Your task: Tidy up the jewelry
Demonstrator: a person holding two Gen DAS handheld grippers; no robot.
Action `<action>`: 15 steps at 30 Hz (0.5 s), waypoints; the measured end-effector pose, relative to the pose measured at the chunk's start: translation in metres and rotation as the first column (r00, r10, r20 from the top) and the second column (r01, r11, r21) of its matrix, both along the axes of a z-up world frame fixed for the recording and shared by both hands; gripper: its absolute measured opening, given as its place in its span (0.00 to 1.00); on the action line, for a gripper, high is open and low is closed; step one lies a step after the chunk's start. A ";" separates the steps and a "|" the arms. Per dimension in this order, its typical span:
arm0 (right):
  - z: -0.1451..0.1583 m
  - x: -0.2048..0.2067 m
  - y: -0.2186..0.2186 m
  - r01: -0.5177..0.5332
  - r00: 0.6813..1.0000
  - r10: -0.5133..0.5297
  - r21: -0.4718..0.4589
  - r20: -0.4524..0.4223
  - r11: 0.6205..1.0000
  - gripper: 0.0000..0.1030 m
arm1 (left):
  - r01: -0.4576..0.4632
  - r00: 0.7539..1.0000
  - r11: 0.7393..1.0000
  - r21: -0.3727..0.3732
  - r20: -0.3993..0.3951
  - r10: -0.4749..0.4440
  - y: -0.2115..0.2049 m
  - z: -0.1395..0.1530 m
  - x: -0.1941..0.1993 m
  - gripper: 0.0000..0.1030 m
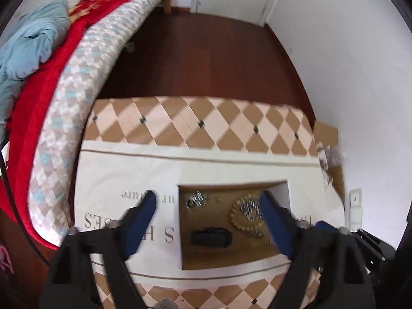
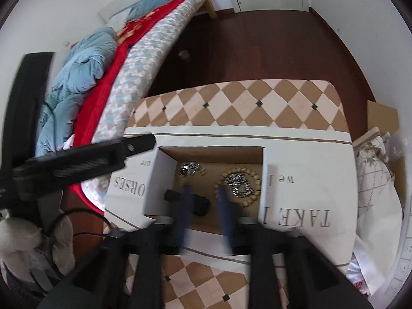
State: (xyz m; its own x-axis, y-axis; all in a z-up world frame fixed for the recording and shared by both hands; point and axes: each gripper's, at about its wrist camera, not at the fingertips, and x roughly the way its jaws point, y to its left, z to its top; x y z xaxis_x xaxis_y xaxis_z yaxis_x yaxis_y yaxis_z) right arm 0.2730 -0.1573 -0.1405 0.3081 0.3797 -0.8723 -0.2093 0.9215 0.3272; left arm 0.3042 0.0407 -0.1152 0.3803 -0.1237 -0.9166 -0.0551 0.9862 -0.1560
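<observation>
Diamond-patterned tan and cream covering spreads over the surface (image 2: 270,108), which stands on a dark wooden floor (image 1: 206,59) between a bed (image 2: 144,51) and a white wall (image 1: 347,64). On the bed lie one red blanket (image 1: 38,97), one crumpled blue quilt (image 2: 77,72) and a checked mattress cover (image 1: 85,82). One white cardboard box (image 2: 309,193) printed with black letters sits on the surface, its flaps folded out around one open brown compartment. Four pieces of jewelry lie inside: one wooden bead bracelet (image 2: 251,199), one silver chain (image 2: 240,184) coiled within the bracelet's ring, one smaller silver piece (image 2: 190,168) near the far left corner, and one black item (image 1: 211,237) nearer the front, too blurred to identify. The left gripper (image 1: 208,202) hovers above the box with its blue fingers (image 1: 143,221) spread wide, one over the left flap and one at the compartment's right edge, nothing between them. The right gripper (image 2: 204,191) points down into the compartment, its fingers (image 2: 185,206) parted and empty, the black item behind the left one and the bracelet just beside the right one.
</observation>
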 end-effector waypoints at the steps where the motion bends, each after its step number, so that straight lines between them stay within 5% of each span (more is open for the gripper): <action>1: 0.001 -0.001 0.000 0.000 1.000 0.000 -0.027 0.008 1.000 0.57 | -0.013 1.000 1.000 0.014 0.007 0.013 0.003 0.003 -0.001 0.82; 3: 0.003 -0.001 -0.001 0.011 1.000 -0.010 -0.073 0.012 0.997 0.66 | -0.035 0.999 0.998 0.048 0.017 0.034 0.008 0.008 -0.004 0.92; 6: 0.003 -0.004 -0.002 0.031 0.999 -0.026 -0.184 0.032 0.982 0.98 | -0.075 0.996 0.990 0.120 0.053 0.069 0.014 0.016 -0.018 0.98; 15: -0.001 -0.027 -0.007 0.076 0.997 -0.063 -0.303 0.053 0.950 1.00 | -0.098 0.994 0.978 0.184 0.068 0.087 0.016 0.008 -0.071 0.99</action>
